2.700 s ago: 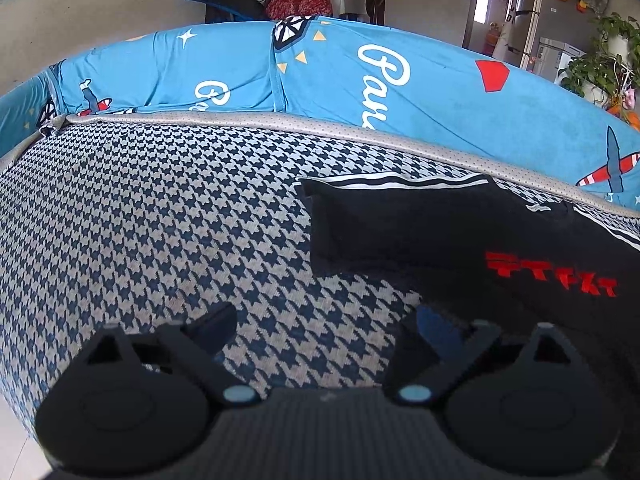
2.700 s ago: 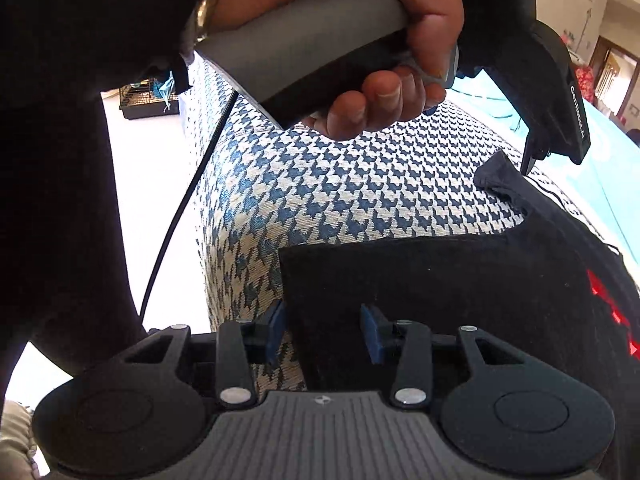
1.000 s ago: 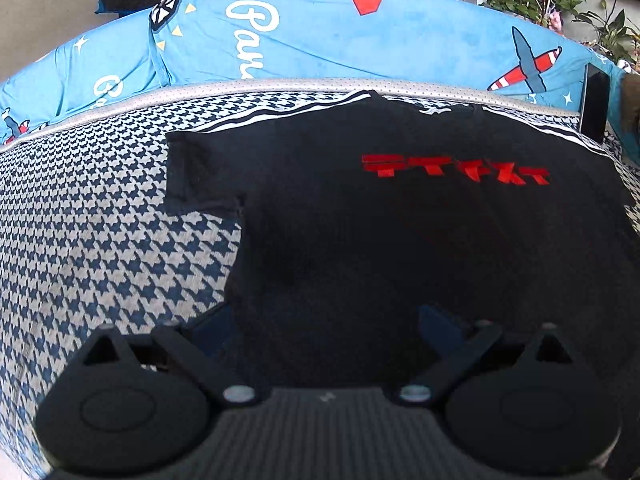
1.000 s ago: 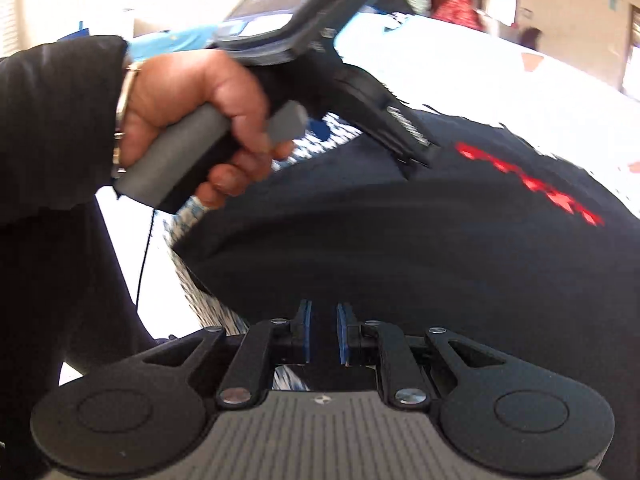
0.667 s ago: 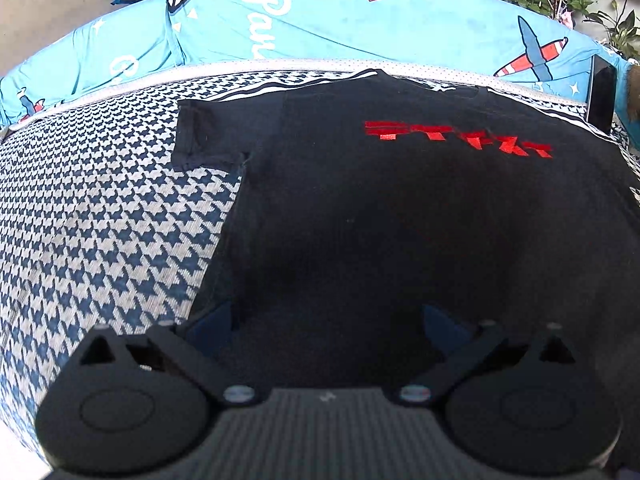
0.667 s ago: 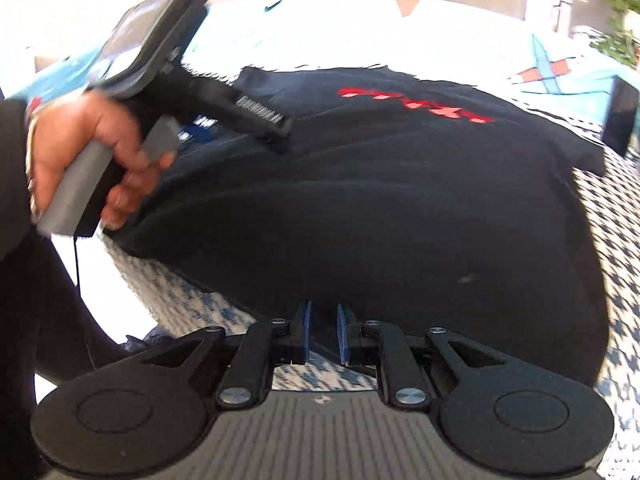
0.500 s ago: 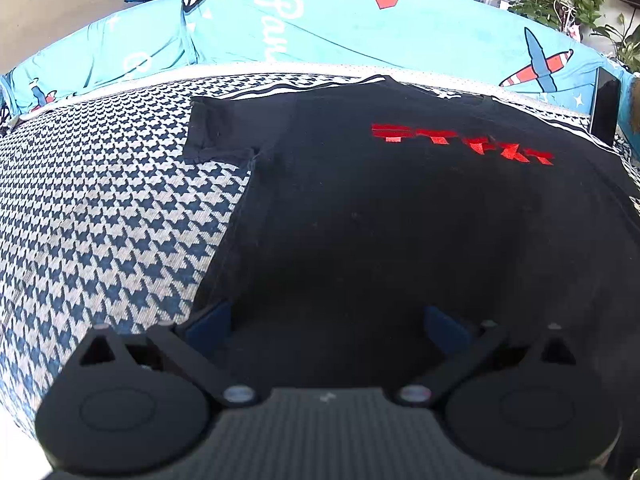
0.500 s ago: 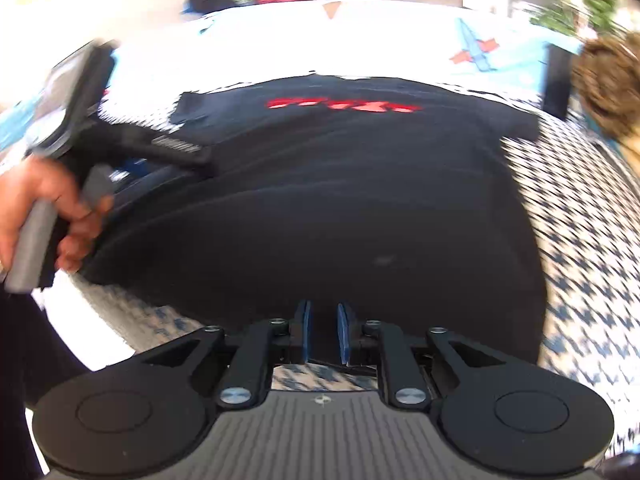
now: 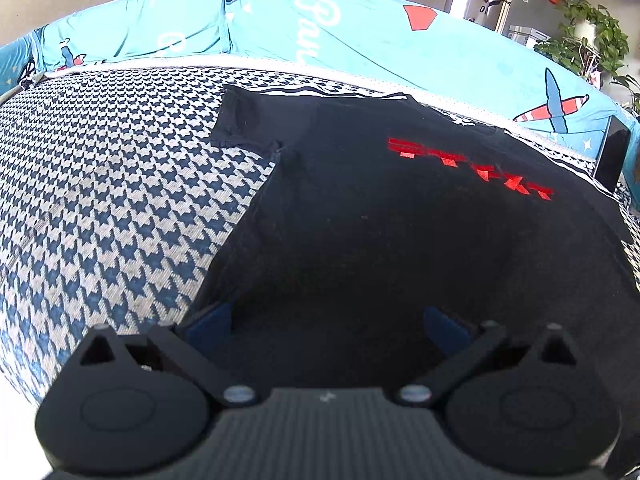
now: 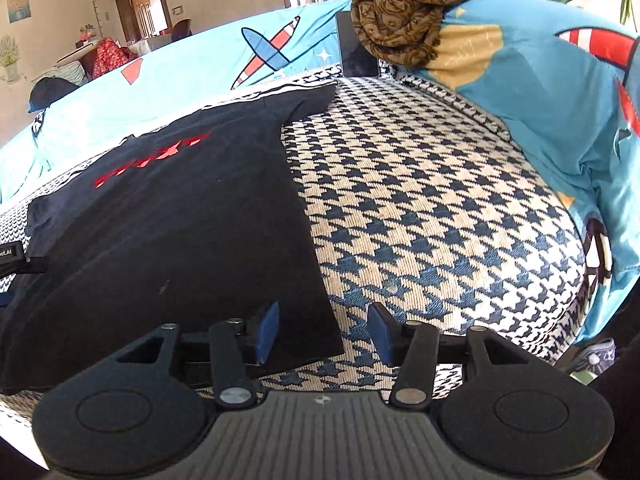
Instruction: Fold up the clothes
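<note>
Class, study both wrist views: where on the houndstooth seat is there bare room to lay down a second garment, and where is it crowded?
Two bare patches of houndstooth seat: one between the black T-shirt and the blue cover, one left of the shirt's sleeve. The middle is taken by the shirt; the far right corner is crowded with a brown scarf.

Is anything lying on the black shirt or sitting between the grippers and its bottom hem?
Nothing visible does. The shirt lies flat and bare on the houndstooth cushion. The left gripper is open over the hem, the right gripper open at its near corner. The brown scarf sits well off, on the backrest.
</note>
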The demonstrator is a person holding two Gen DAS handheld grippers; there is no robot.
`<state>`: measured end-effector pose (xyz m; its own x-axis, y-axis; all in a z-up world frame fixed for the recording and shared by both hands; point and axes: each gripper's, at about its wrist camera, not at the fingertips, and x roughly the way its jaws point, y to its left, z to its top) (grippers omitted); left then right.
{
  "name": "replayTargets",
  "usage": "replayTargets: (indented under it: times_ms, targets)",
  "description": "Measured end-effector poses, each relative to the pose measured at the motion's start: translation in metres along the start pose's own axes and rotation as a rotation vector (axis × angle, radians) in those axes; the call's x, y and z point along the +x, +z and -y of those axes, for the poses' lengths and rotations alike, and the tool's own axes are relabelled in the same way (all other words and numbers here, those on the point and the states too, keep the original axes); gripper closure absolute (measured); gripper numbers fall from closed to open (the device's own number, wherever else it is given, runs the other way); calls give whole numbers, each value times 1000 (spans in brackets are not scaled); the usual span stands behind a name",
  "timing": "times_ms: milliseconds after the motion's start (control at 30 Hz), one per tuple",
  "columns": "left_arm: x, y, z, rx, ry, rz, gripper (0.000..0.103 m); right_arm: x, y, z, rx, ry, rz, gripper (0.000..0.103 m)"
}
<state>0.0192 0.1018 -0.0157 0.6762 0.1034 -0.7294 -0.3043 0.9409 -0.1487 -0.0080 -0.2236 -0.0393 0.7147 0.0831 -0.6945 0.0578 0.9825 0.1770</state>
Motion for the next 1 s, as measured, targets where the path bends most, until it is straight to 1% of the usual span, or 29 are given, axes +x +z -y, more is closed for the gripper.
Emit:
replayTargets:
  times_ms: [100, 167, 233, 300, 333, 367, 400, 467, 567, 633, 700, 800, 867, 1000]
  targets:
    - [-2, -2, -2, -17, -5, 5, 0, 8, 0, 7, 43, 20, -28, 52]
    - [-4, -2, -4, -34, -12, 9, 0, 10, -3, 5, 44, 17, -24, 50]
    - [-5, -2, -6, -49, -16, 12, 0, 11, -4, 2, 35, 11, -16, 52]
    - [-6, -3, -7, -61, -18, 15, 0, 9, -5, 1, 21, 19, -5, 62]
    - [-6, -3, -7, -65, -17, 17, 0, 8, -5, 0, 15, 23, 1, 74]
    - [-7, -3, -7, -68, -17, 19, 0, 7, -5, -1, 8, 27, 7, 88]
    - [-7, -4, -8, -74, -16, 21, 0, 6, -5, -2, 2, 31, 12, 93]
    - [-10, -4, -10, -87, -14, 26, 0, 3, -5, -3, 0, 31, 16, 94]
    - [-13, -5, -17, -117, -8, 35, 0, -8, -4, 1, 25, -12, 49, 95]
    - [-15, -5, -21, -134, -4, 41, 0, -13, -4, 4, 36, -22, 47, 95]
    - [-17, -6, -23, -140, 16, 48, 0, -17, -4, 6, 43, -33, 45, 96]
    - [-19, -8, -26, -145, 46, 43, 0, -13, -6, -1, -9, -73, 31, 96]
    - [-19, -9, -28, -156, 53, 33, 0, -11, -8, -6, -41, -105, 26, 96]
    - [-18, -11, -28, -141, 70, 26, 0, -5, -9, 4, 28, -181, -28, 94]
